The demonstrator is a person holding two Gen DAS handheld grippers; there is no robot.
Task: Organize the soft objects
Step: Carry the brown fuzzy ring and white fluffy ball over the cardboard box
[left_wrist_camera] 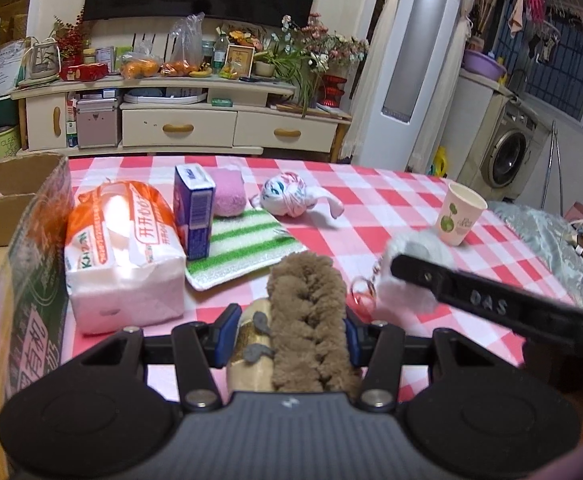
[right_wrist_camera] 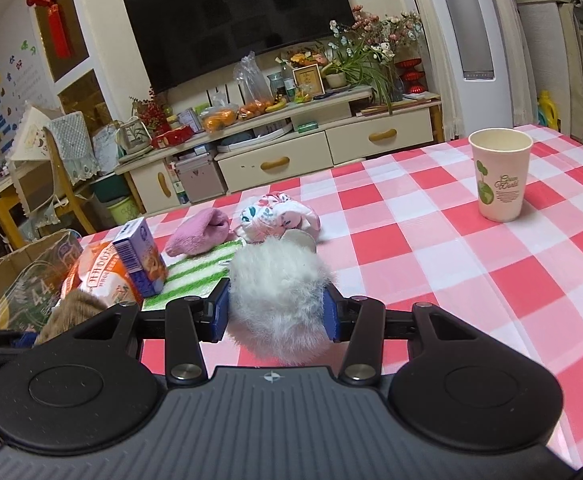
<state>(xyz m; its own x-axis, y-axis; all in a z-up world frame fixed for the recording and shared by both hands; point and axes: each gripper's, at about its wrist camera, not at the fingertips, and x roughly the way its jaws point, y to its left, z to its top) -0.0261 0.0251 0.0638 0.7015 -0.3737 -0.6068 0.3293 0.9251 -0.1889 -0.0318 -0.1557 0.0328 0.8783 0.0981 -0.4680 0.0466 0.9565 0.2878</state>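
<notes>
My left gripper point(left_wrist_camera: 287, 340) is shut on a brown fuzzy plush toy point(left_wrist_camera: 307, 320) with a beige side, held above the checked tablecloth point(left_wrist_camera: 371, 200). My right gripper point(right_wrist_camera: 277, 312) is shut on a white fluffy pom-pom toy point(right_wrist_camera: 277, 300); it also shows in the left wrist view point(left_wrist_camera: 415, 280) with a pink key ring point(left_wrist_camera: 365, 290). On the table lie a pink sock ball point(left_wrist_camera: 229, 194), a floral sock bundle point(left_wrist_camera: 287, 194) and a green-striped sponge cloth point(left_wrist_camera: 243, 246).
An open cardboard box point(left_wrist_camera: 35, 240) stands at the table's left. A tissue pack point(left_wrist_camera: 125, 256) and a blue carton point(left_wrist_camera: 195, 212) sit beside it. A paper cup point(right_wrist_camera: 499, 174) stands at the right. A TV cabinet point(left_wrist_camera: 179, 120) is behind the table.
</notes>
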